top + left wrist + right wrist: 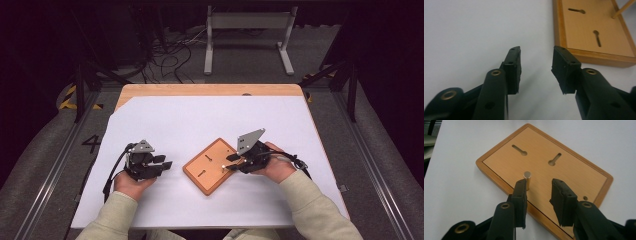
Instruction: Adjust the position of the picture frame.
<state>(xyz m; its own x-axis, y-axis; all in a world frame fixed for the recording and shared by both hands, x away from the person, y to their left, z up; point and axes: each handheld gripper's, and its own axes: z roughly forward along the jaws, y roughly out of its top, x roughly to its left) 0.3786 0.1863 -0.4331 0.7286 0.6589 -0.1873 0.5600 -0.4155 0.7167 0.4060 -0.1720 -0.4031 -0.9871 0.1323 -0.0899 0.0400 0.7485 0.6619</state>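
Hovering right gripper, jaws wide, straddled peg on wooden board; left gripper, wide, empty, sat left of board.

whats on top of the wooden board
One short wooden peg stands upright on the flat rectangular wooden board, beside two keyhole slots. The open right gripper covers part of the board's near edge.

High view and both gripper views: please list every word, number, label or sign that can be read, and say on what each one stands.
"4" – a dark numeral on the grey floor, left of the table.
Yellow and black hazard stripes on the floor: a marking, no text.
Wooden board: two keyhole slots and a short peg, no writing.
White sheet, left gripper and right gripper: no text.
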